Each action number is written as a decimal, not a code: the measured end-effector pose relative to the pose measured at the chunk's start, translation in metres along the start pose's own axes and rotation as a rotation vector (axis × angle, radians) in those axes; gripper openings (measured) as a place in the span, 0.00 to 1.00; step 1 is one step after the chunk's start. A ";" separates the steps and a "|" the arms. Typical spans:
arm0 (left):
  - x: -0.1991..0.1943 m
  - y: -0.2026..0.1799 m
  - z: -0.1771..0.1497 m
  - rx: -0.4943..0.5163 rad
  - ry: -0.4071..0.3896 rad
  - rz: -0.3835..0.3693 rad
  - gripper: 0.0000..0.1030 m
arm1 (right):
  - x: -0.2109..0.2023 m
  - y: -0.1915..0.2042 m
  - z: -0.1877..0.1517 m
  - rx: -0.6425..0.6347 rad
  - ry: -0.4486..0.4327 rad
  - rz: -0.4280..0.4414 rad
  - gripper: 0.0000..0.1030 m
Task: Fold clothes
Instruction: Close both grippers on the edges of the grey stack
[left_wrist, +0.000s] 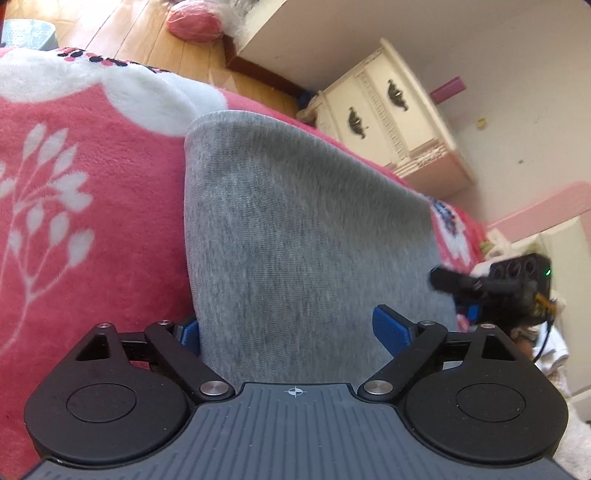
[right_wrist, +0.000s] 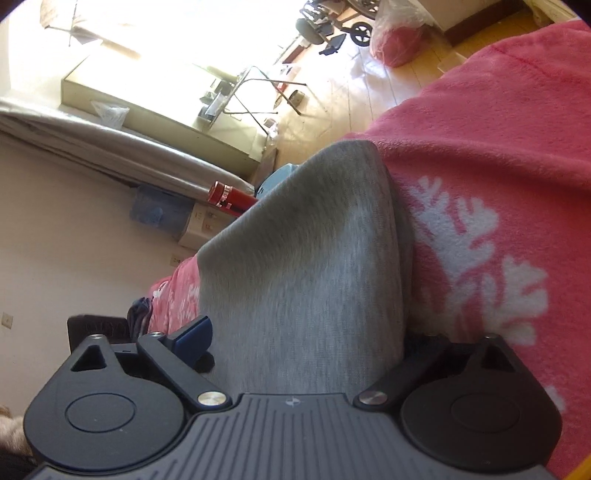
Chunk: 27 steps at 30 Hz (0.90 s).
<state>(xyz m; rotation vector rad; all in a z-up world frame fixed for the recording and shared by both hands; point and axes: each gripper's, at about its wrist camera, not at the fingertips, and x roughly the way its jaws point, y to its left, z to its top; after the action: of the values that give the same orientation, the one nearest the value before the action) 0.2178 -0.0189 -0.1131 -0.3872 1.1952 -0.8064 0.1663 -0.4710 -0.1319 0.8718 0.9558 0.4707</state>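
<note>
A grey knit garment (left_wrist: 295, 229) lies folded on a pink fleece blanket (left_wrist: 92, 221) with white flower prints. In the left wrist view my left gripper (left_wrist: 290, 330) stands open and wide across the garment's near edge. Its left blue pad (left_wrist: 188, 332) is half hidden beside the cloth's edge, and its right pad (left_wrist: 391, 328) is above the cloth. The right gripper (left_wrist: 458, 295) shows at that garment's right side. In the right wrist view the garment (right_wrist: 306, 258) runs between my right gripper's (right_wrist: 306, 339) open jaws. Its left pad (right_wrist: 194, 339) is in sight and the other finger is hidden under cloth. The blanket (right_wrist: 498, 129) fills the right.
A cream nightstand (left_wrist: 388, 110) stands against the wall beyond the bed. Wooden floor (left_wrist: 147, 29) holds a pink cushion (left_wrist: 194, 20). In the right wrist view there are a red bottle (right_wrist: 231, 195), a folding rack (right_wrist: 258, 92) and a bag of red stuff (right_wrist: 399, 40).
</note>
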 end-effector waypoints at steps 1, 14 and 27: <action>-0.003 0.002 -0.004 -0.001 -0.006 -0.023 0.83 | -0.003 -0.001 -0.004 -0.006 0.000 0.001 0.83; 0.005 0.012 0.013 -0.089 0.069 -0.123 0.80 | 0.004 -0.014 -0.005 0.113 -0.003 0.030 0.54; 0.010 -0.009 -0.007 0.152 0.084 -0.025 0.77 | -0.004 -0.016 -0.045 0.235 -0.023 0.061 0.50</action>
<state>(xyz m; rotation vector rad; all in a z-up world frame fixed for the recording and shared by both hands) 0.2101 -0.0313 -0.1166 -0.2463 1.2000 -0.9362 0.1253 -0.4635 -0.1556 1.1185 0.9775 0.4044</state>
